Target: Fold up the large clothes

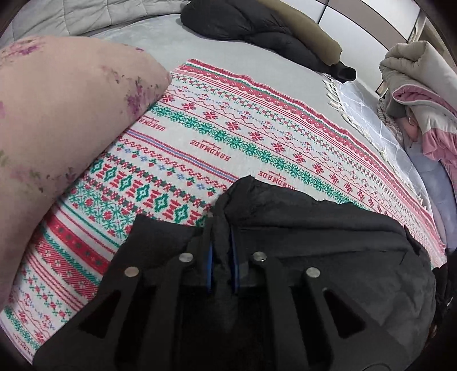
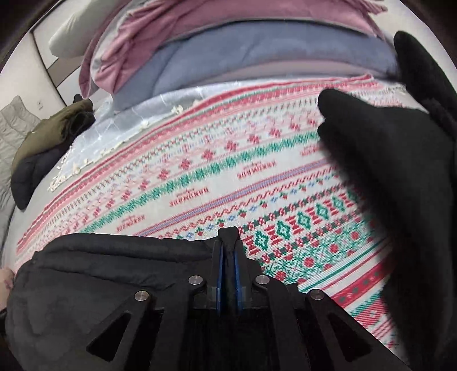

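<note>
Both grippers carry one black garment (image 1: 328,228) above a patterned blanket (image 1: 200,137) spread on the bed (image 1: 160,42). In the left wrist view the left gripper (image 1: 222,245) sits at lower centre, its fingers pressed together on a bunched fold of the black cloth, which spreads to the lower right of the frame. In the right wrist view the right gripper (image 2: 228,251) sits at bottom centre, its fingers likewise clamped on an edge of the garment (image 2: 114,262), with more black cloth hanging blurred at the right edge.

The step appears to be laying the garment out flat. To do it well, keep both grips firm, draw the two held points apart until the cloth between them is taut, then lower evenly onto the middle of the blanket, well clear of the pink quilt (image 1: 422,94) and dark jacket (image 1: 257,25).
</note>
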`<state>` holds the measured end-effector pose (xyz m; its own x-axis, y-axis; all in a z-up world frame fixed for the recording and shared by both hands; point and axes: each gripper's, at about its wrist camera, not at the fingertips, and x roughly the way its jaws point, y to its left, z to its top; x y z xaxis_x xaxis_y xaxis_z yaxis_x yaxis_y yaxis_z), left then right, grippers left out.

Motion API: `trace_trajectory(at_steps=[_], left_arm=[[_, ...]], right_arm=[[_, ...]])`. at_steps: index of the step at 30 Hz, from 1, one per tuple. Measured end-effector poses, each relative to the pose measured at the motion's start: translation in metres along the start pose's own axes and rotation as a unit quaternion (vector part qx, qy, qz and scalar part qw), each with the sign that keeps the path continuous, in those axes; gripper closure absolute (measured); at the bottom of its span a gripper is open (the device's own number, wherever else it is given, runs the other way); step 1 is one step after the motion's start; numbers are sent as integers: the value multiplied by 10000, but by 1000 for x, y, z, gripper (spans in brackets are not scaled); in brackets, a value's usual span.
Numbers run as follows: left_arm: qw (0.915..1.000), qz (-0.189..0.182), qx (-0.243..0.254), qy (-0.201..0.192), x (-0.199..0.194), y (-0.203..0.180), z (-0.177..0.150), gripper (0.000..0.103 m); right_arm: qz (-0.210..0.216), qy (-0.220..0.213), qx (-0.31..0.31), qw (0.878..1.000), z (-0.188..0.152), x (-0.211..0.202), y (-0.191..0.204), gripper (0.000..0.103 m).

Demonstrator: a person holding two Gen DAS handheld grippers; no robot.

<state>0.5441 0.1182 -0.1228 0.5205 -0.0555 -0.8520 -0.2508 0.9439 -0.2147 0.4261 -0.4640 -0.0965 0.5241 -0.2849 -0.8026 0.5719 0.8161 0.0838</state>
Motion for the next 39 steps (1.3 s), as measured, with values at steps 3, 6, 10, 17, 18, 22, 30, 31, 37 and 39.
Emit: trace_trajectory(at_steps=[3,6,10,17,18,22,30,31,37,39], left_arm=[[9998,-141,-74,75,-3,3,4,84],[9983,-457,-326,177,-22,14,11,69],[9935,-932,-563,-330,-83,30,21,45],[9907,-1144,-623,-382,-181,39,-28,40],[9908,-1211,-519,-321,-189,38,-43,38],[9910,-1323,-190,-100,-205,28,-120,37],[9959,-868,25,-253,-171,14,-172,37],[9971,-726,28,-230,-162,14,-172,37],[9967,-618,-474,242,-128,28,-172,37],[9978,-518,-350,224,-126,23,-172,37]], right_arm=[[-113,19,-102,9999,-1,2,6,91],[-76,156,-105,9998,3,-5,4,76],[563,-6,746,9956,9,-49,-25,29],[1972,-326,1693,9651,-44,-169,-63,29],[2019,-329,1633,9651,-61,-183,-62,28],[1714,-258,1163,9780,-116,-209,-60,28],[1816,-385,873,9787,-158,-201,-69,28],[1776,-381,754,9805,-159,-197,-65,28],[722,263,95,9970,-173,-141,-41,28],[698,293,101,9971,-174,-132,-40,27]])
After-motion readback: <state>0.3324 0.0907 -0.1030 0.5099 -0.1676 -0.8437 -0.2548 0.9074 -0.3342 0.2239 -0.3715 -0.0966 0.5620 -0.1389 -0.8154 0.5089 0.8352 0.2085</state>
